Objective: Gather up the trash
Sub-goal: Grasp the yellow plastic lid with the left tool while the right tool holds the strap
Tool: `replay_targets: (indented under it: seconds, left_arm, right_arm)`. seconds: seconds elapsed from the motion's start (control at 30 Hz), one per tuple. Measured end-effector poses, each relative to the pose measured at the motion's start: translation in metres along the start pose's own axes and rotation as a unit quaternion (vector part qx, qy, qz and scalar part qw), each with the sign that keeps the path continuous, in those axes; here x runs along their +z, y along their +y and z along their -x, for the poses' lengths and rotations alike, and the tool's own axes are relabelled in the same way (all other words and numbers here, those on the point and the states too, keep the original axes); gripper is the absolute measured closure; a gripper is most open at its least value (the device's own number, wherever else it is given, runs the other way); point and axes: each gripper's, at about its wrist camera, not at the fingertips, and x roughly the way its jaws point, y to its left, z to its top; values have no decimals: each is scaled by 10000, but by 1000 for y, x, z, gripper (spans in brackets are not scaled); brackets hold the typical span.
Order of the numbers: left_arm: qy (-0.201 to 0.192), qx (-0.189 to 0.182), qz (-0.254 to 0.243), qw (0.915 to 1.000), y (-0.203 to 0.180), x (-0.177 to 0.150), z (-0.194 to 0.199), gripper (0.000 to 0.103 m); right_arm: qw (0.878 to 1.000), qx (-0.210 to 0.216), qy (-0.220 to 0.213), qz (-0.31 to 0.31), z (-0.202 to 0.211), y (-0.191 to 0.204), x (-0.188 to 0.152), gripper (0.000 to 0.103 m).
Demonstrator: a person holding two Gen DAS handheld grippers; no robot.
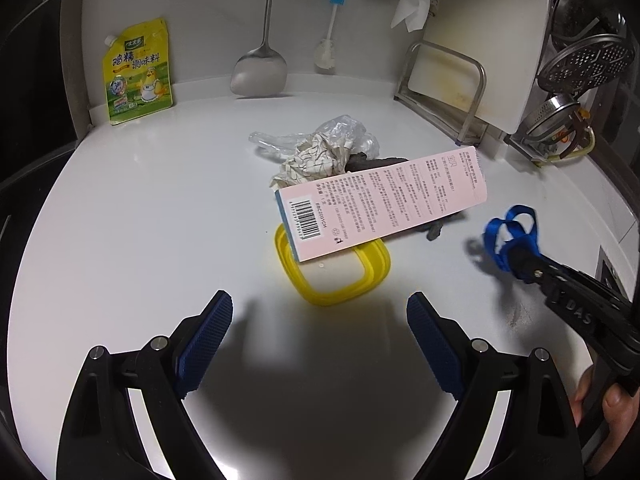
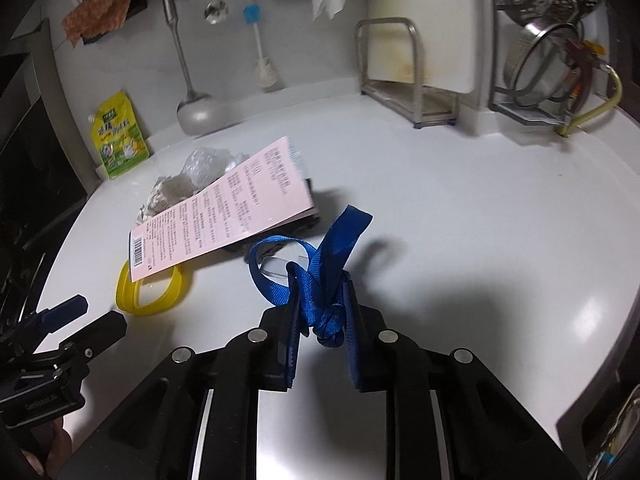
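A pile of trash lies mid-counter: a pink printed box [image 1: 380, 204] [image 2: 224, 208] rests on a yellow ring-shaped seal [image 1: 336, 276] [image 2: 154, 290], crumpled patterned paper [image 1: 310, 160], clear plastic [image 1: 344, 128] and a dark scrap [image 1: 434, 230]. My left gripper [image 1: 320, 336] is open and empty, just in front of the yellow seal. My right gripper [image 2: 320, 308] is shut on a knotted blue ribbon [image 2: 320, 272] [image 1: 510, 236], held above the counter to the right of the pile.
A yellow seasoning pouch [image 1: 138, 74] leans on the back wall. A ladle [image 1: 260, 68] and a brush [image 1: 332, 20] hang there. A metal rack with a white cutting board [image 1: 472, 56] and a strainer rack [image 2: 548, 72] stand at the back right.
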Motion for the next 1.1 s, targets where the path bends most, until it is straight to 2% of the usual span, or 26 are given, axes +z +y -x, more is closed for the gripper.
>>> replay_targets:
  seconds: [0.23,0.4,0.77,0.87,0.93,1.1]
  left_arm:
    - [101,225,153,9996,-10,4,-13,16]
    - [402,200,232,9987,-18,9,-30,16]
    - [534,584,76,9968,-29,21,-51,16]
    - [552,604,40,9966,-29,24,-55,20]
    - [516,632,-39,9967,-31,24,-55,33]
    - [434,480,-40,9979,-30,24,-49,35]
  right_arm:
    - [9989,171,-234,-380,22,-34,-5,84]
    - [9978,396,-242,-480,26,-42,-7,84]
    - [9959,588,-334,-594,31,-49,-8,84]
    - [9958,611,-350,-594,32,-48,-8,84]
    - [9956,627,-357,-594,32,-48,-8,84]
    - [9959,614,-332,-577,31,-47,-9,84]
